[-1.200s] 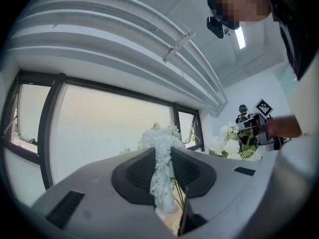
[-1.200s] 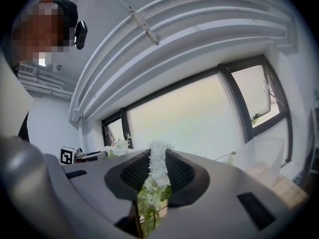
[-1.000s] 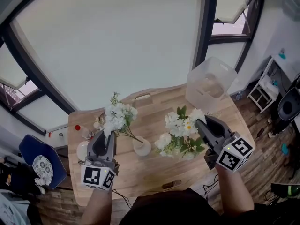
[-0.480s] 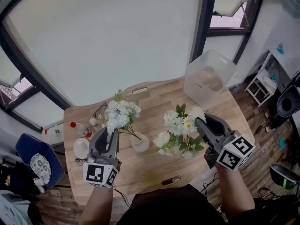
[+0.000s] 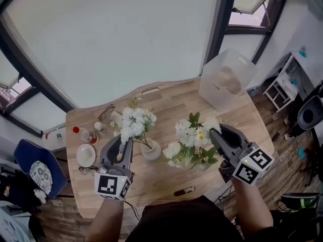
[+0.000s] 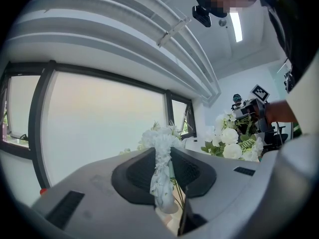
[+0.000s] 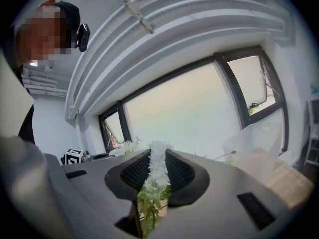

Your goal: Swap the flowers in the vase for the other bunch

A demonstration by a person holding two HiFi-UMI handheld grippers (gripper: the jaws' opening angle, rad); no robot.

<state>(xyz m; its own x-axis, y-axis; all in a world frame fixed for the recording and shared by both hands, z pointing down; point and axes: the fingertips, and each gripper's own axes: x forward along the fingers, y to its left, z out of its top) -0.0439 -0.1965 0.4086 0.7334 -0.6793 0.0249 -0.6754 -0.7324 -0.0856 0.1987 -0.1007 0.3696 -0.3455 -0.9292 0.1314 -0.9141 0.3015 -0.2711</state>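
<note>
Left gripper (image 5: 124,144) is clamped on the white blossom sprig (image 5: 135,125), whose stem slants to the vase (image 5: 151,150). Right gripper (image 5: 216,134) pinches the leafy rose bunch (image 5: 193,140), held just beside the vase. The swap looks midway: next, one stem must clear the narrow mouth so the other can be threaded in.

Left of the left tongs (image 5: 123,144), tiny pale clutter (image 5: 103,127) on the wooden bench (image 5: 166,183) was too small to identify.
</note>
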